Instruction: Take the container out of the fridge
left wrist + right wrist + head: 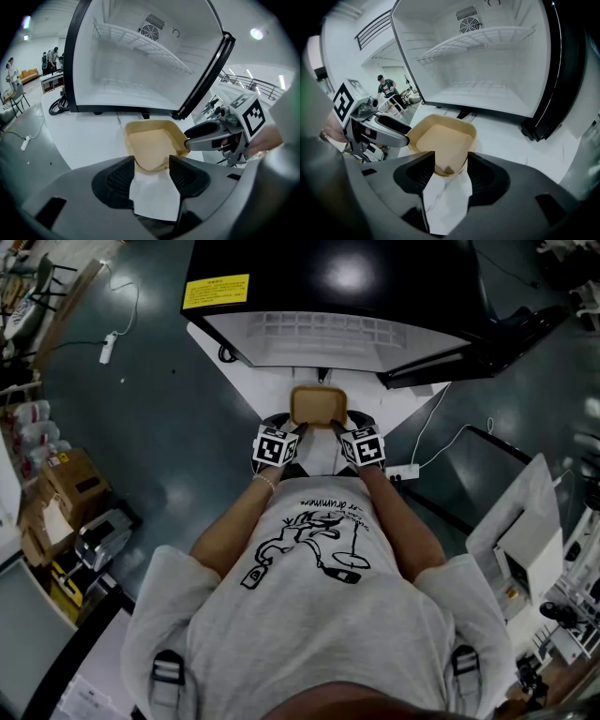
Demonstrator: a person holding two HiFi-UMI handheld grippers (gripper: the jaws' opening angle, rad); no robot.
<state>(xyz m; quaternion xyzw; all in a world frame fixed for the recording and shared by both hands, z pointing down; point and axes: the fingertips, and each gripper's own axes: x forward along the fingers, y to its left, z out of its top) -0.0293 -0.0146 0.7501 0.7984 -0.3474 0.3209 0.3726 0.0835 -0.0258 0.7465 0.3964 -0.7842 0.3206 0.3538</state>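
A tan, empty container (319,405) is out in front of the open fridge (337,296), over the white platform (320,457). My left gripper (297,426) grips its near left corner and my right gripper (341,426) its near right corner. In the left gripper view the container (152,145) has its near rim between the jaws of my left gripper (152,163), and the right gripper's finger (206,138) presses its right edge. In the right gripper view the container (443,140) sits the same way in my right gripper (450,160). The fridge (140,61) holds only bare wire shelves.
The fridge door (487,343) stands open to the right. Cardboard boxes (70,479) and a power strip (108,348) lie on the dark floor at left. A white power strip (403,472) and cables are at right. A person (386,89) stands far off.
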